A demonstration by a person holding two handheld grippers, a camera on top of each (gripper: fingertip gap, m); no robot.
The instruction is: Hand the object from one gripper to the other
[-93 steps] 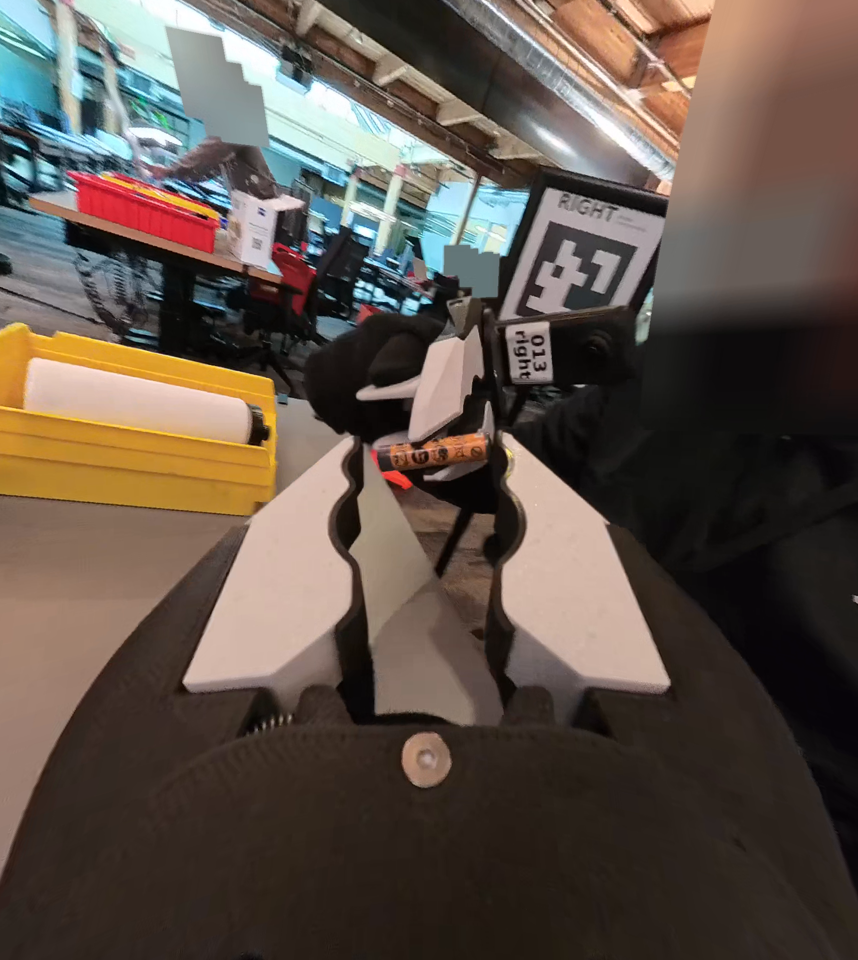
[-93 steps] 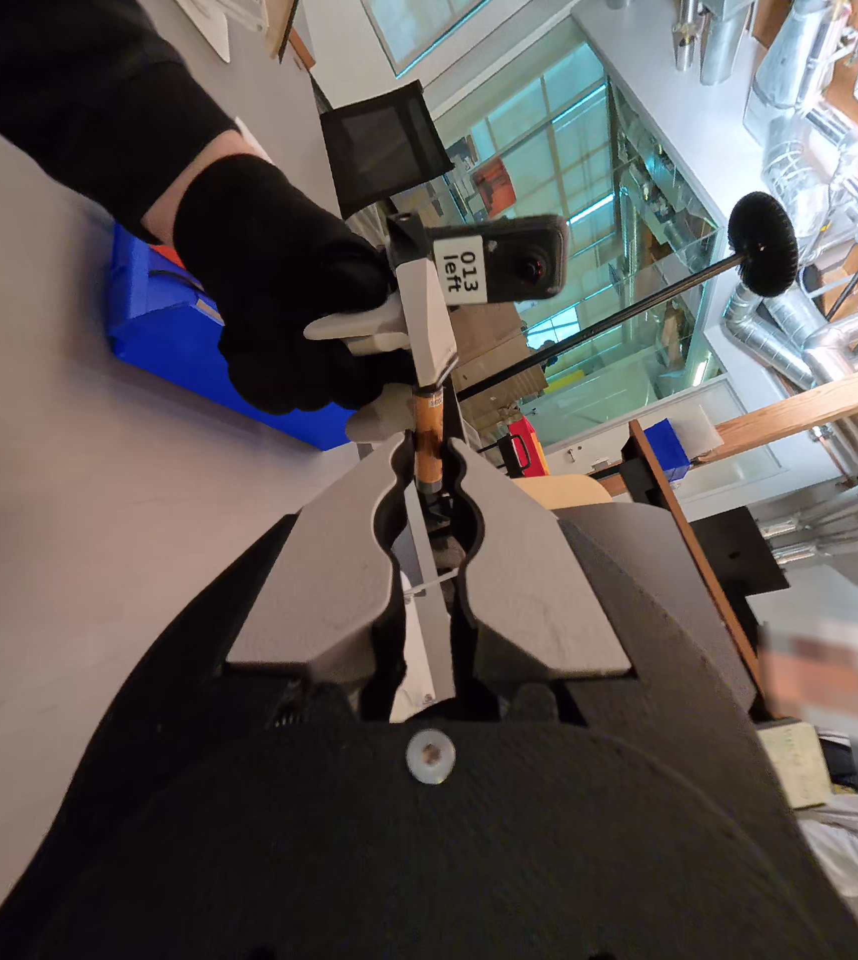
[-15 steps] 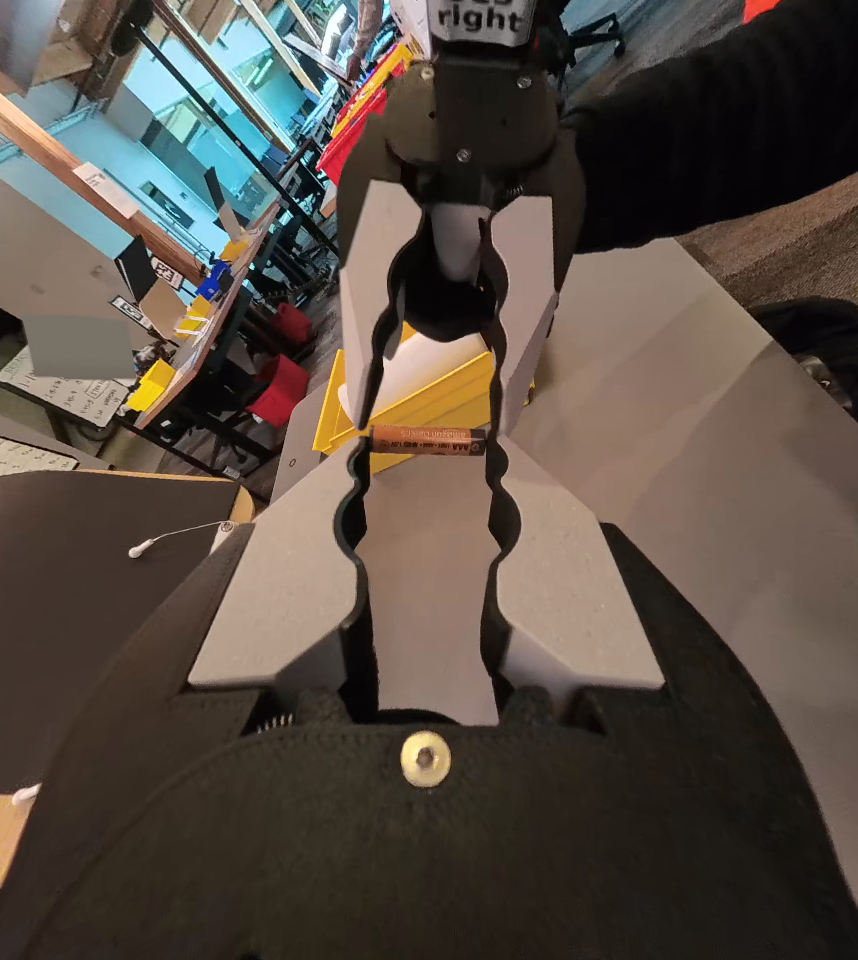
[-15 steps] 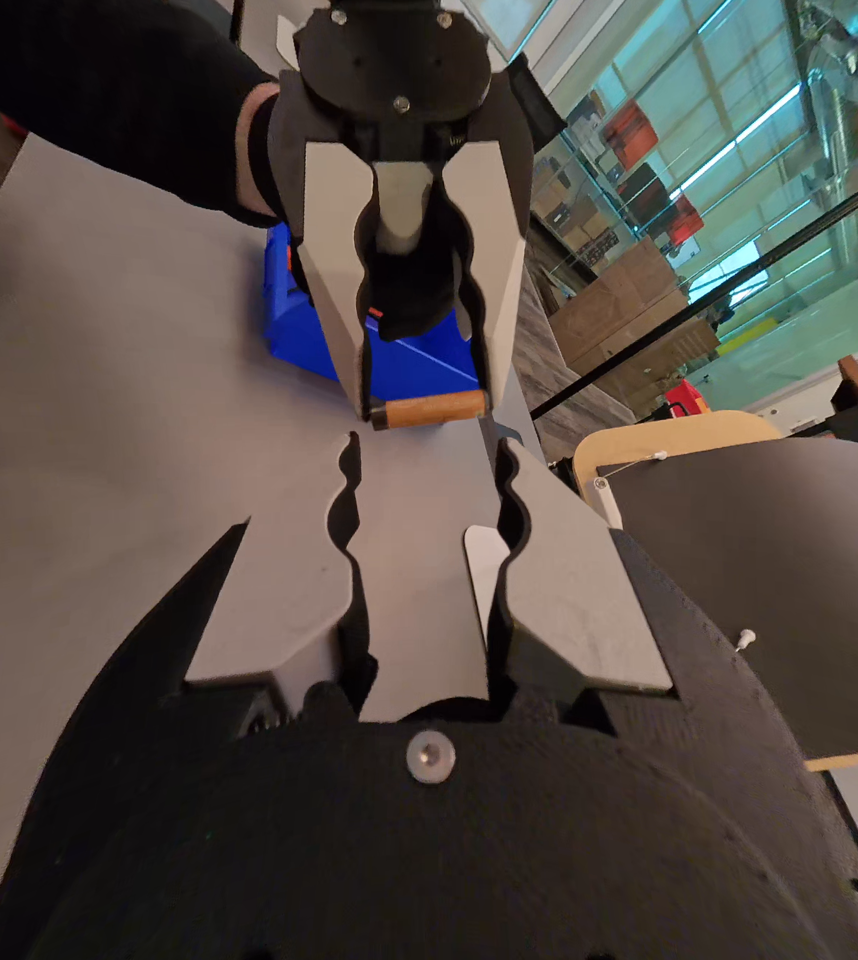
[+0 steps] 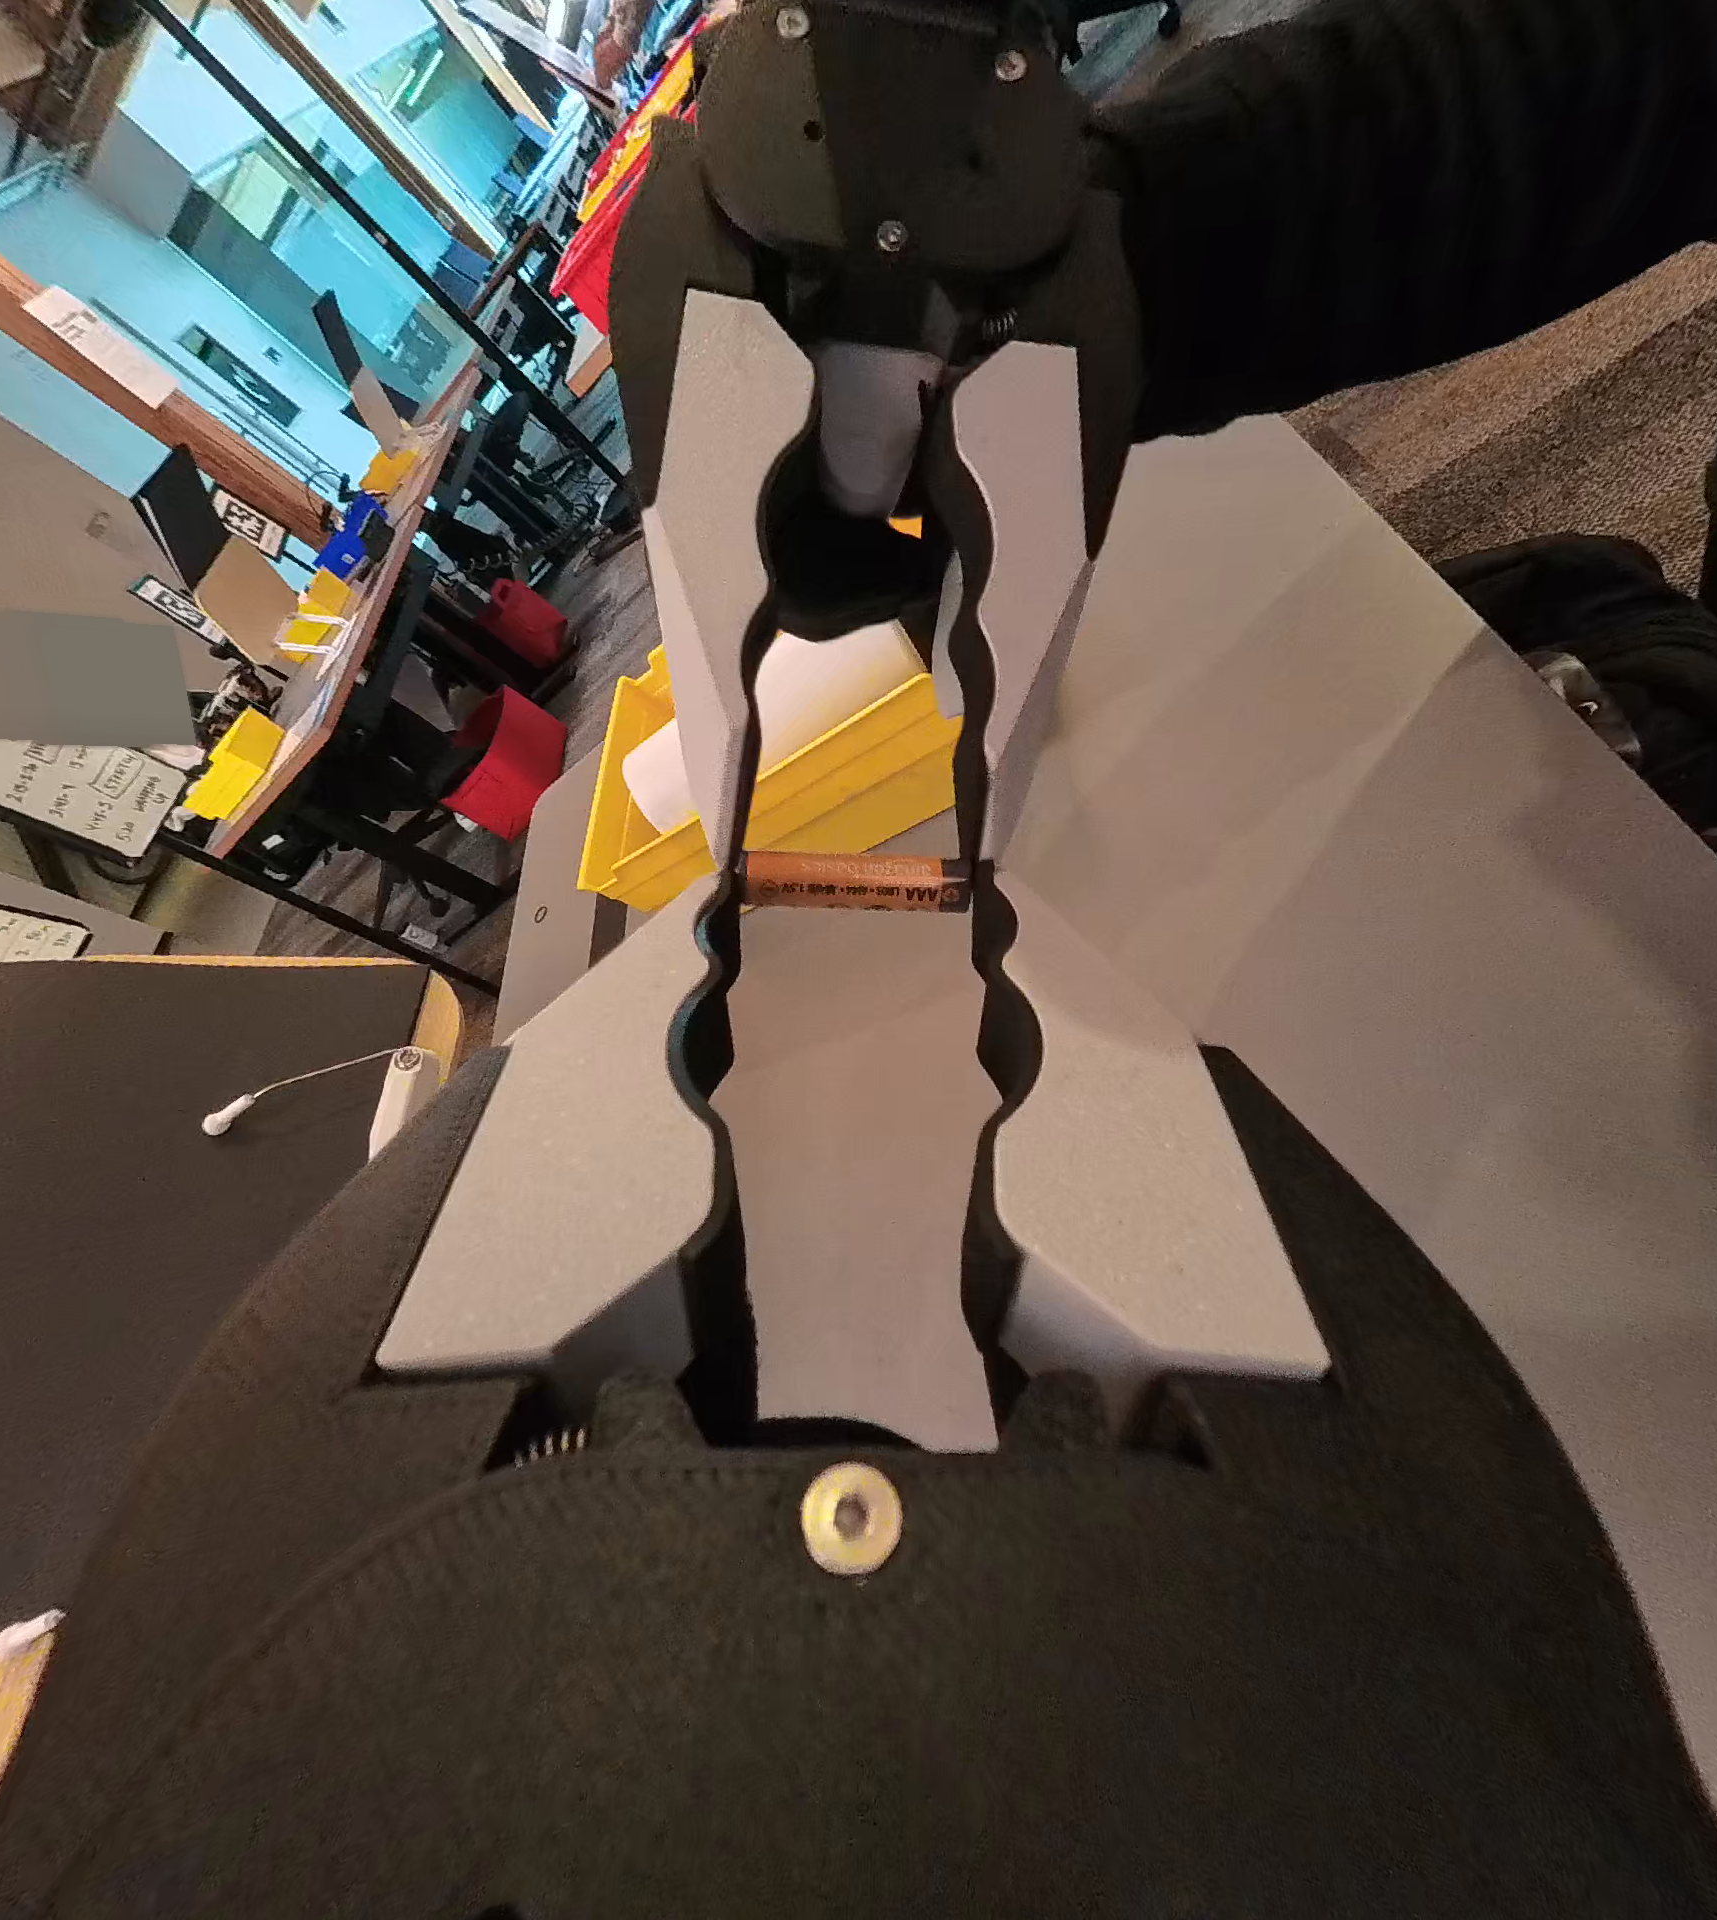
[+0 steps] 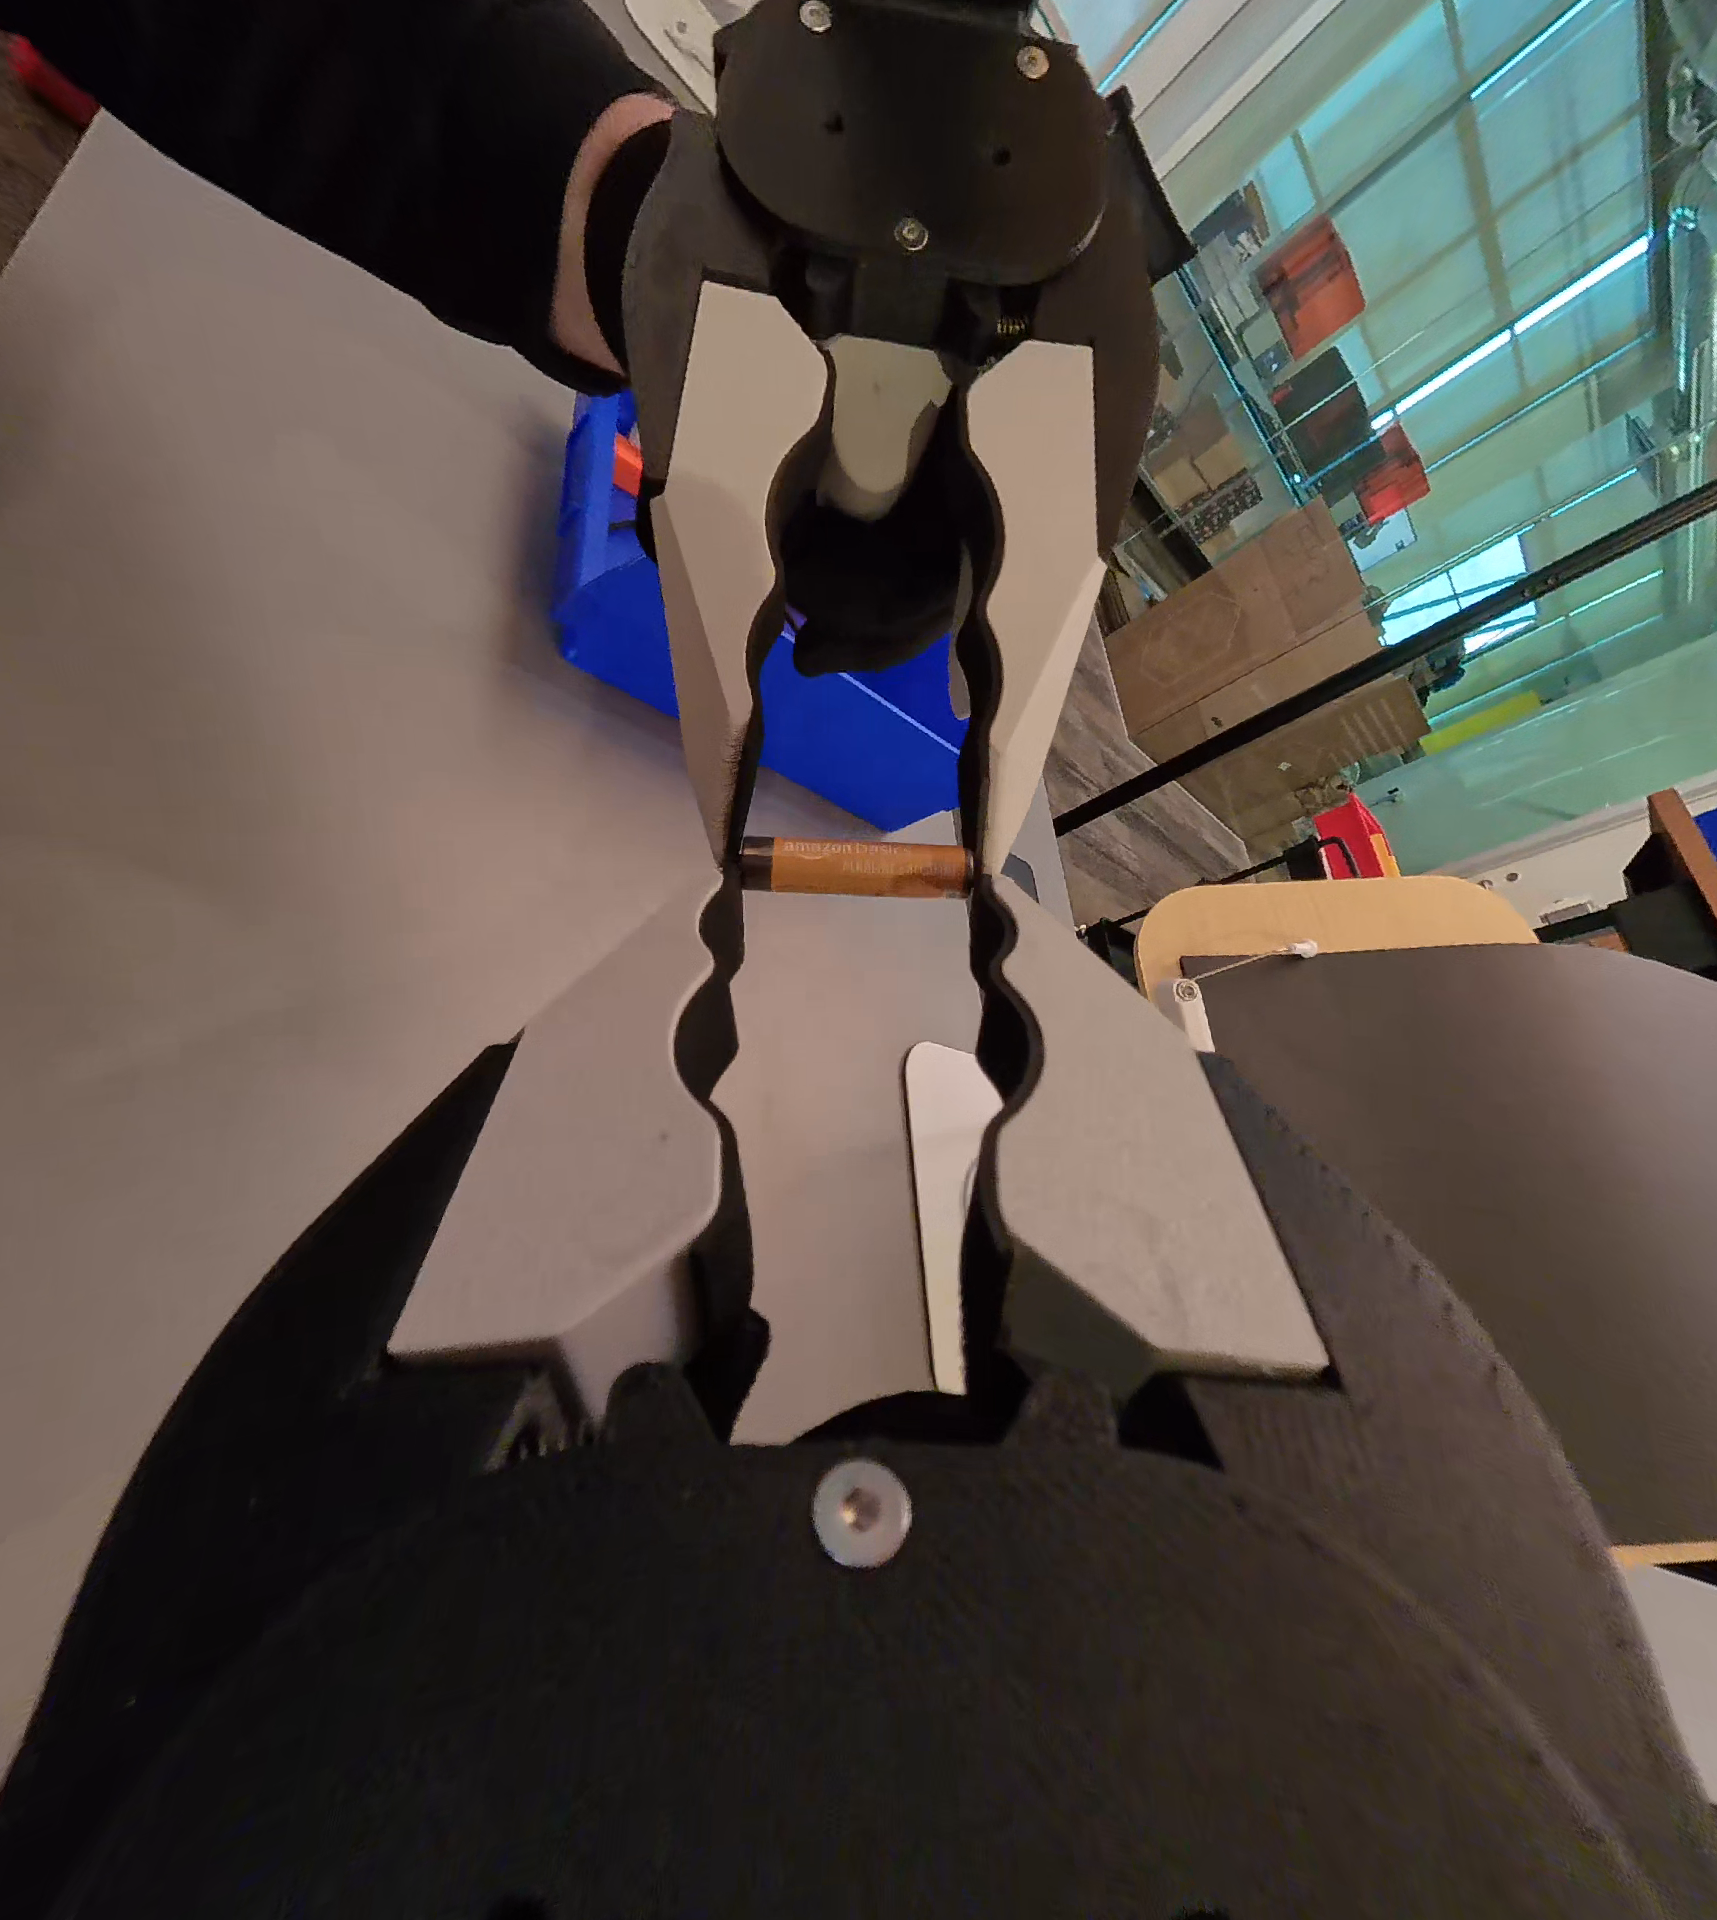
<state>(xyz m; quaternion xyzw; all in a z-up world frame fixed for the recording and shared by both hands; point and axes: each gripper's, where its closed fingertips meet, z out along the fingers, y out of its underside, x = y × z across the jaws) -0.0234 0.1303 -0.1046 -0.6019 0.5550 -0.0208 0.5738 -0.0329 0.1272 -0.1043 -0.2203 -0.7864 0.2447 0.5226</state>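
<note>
A brown AAA battery (image 5: 854, 883) hangs crosswise in the air above the grey table (image 5: 1353, 831). It also shows in the right wrist view (image 6: 854, 868). My left gripper (image 5: 852, 914) grips it end to end between its fingertips. My right gripper (image 6: 852, 904) faces the left one tip to tip. Its jaws stand a battery length apart and its tips sit against the same two ends. The right gripper (image 5: 854, 847) shows from the front in the left wrist view. The left gripper (image 6: 849, 831) shows from the front in the right wrist view.
A yellow bin (image 5: 833, 779) with a white roll (image 5: 812, 675) stands on the table behind the right gripper. A blue bin (image 6: 833, 727) stands behind the left gripper. A black panel (image 6: 1456, 1195) lies beside the table. Black sleeves and gloved hands hold both grippers. The tips of both grippers are at nearly the same place.
Half a second ago the right gripper was wider open and short of the battery. It has moved in, and its jaws have narrowed onto the battery's ends. The left gripper keeps its hold.
</note>
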